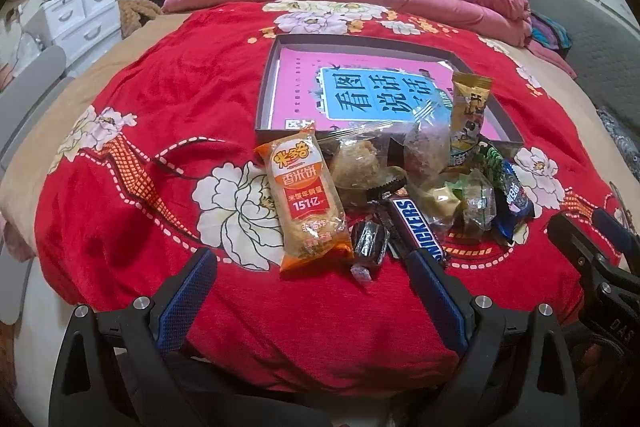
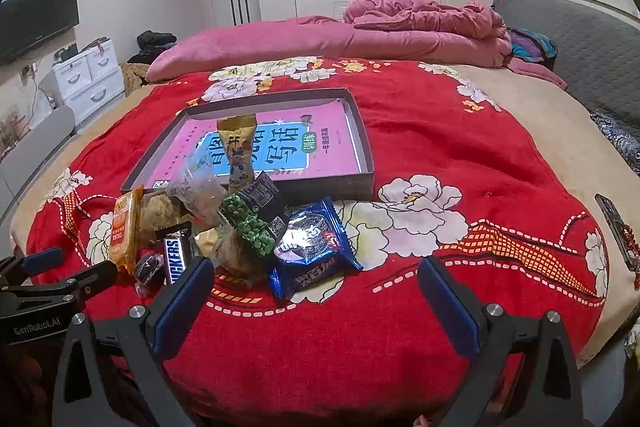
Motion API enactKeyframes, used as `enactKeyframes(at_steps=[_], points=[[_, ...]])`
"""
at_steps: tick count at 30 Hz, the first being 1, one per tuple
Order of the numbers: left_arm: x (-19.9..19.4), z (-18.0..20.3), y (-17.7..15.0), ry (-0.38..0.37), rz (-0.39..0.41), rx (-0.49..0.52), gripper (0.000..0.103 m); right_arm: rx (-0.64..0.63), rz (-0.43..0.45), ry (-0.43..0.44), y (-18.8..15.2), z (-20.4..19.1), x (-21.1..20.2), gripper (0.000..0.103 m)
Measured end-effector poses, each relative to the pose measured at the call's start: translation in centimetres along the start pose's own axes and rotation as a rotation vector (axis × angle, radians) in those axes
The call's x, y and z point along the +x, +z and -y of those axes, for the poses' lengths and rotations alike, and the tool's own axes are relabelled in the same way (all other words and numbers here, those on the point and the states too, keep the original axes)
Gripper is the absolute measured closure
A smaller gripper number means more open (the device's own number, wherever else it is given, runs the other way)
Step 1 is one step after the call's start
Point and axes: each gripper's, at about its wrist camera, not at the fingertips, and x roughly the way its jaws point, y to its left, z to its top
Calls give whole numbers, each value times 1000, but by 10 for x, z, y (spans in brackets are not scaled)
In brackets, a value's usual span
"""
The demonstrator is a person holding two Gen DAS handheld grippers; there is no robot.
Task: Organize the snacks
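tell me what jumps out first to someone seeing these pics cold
The bright red floral bedspread fills both views. On it, just in front of a shallow box lined with a pink booklet, lies a jumbled heap of snacks, including a Snickers bar, an orange rice cracker pack and a blue Oreo pack. Both the left gripper and the right gripper hover open and empty before the pile.
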Motion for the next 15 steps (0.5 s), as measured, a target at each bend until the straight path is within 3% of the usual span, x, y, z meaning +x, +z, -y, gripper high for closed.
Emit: enactKeyframes(at_steps=[15], points=[[1,3,0,-11,-5,19,7,5,-4,1,-1,1,0,0]])
